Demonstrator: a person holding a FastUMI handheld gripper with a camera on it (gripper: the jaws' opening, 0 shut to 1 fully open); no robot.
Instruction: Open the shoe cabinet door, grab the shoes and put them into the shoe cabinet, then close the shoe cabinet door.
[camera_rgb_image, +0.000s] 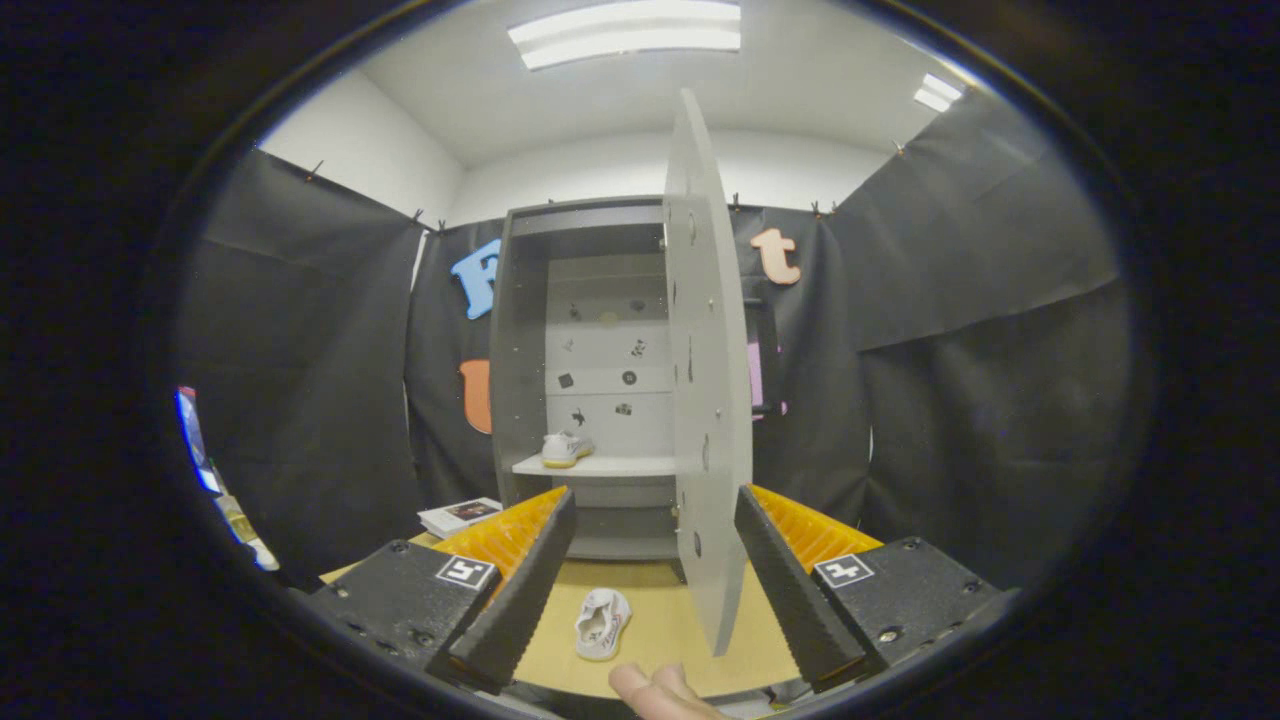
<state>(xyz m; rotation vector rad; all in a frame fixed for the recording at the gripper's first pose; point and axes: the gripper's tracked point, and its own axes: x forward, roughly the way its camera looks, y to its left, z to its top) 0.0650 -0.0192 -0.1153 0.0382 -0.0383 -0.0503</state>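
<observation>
Gripper (655, 575) spread wide, holding nothing, facing the open cabinet (600, 380).
One shoe (602, 623) lies on the table (660, 590) between the fingers; another shoe (565, 448) sits on the shelf (620, 466) beyond them; the door (705, 400) stands edge-on just ahead.

No text can be read on anything.

The gripper (650, 580) gapes empty; a white shoe (603, 623) lies on the table (660, 600) between its fingers. At twelve o'clock, the cabinet door (705, 400) stands open, another shoe (565, 448) shelved.
</observation>
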